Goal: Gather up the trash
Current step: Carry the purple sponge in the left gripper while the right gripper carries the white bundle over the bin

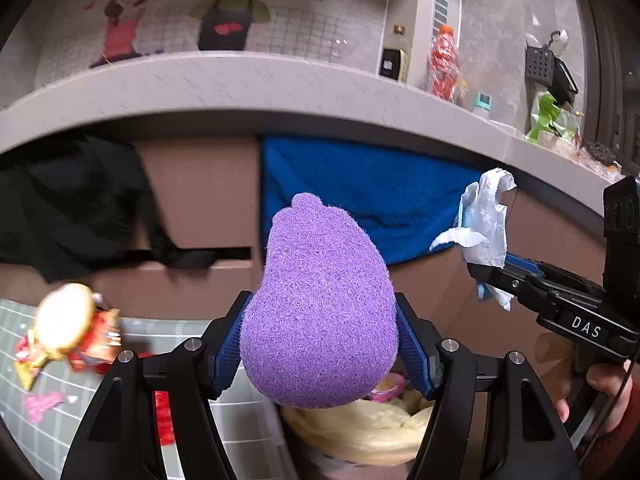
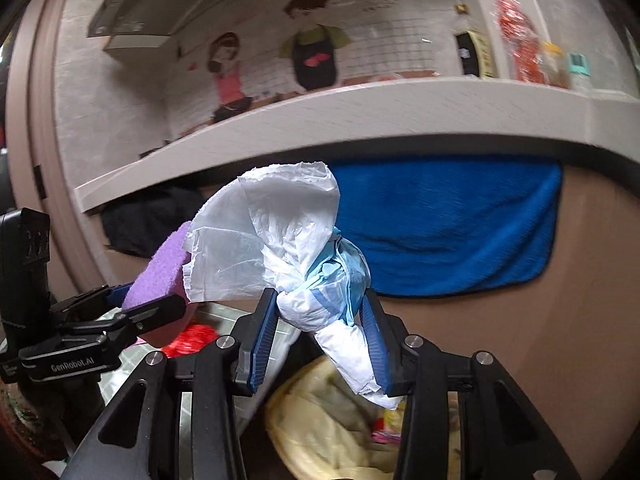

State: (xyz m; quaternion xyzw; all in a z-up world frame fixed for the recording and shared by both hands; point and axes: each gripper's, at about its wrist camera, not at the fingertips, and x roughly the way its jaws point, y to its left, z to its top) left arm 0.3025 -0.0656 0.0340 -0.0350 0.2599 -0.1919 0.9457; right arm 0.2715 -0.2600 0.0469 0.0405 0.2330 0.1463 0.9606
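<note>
Black grippers [image 1: 320,344], blue pads (ribbed), silver screws

A: Which colours are seen on the held things?
B: A purple sponge [image 1: 320,304] and a white-and-pale-blue crumpled wrapper [image 2: 304,256] (partly translucent).
A: And behind?
B: A royal-blue towel [image 1: 360,200] is hung below the grey, finely speckled counter edge [image 1: 240,92]; blue ribbed pads [image 2: 262,340] are noted.

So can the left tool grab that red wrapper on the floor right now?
Probably not: the left tool is already clamped on the purple sponge, so it can't grab the red wrapper until it drops that.
</note>
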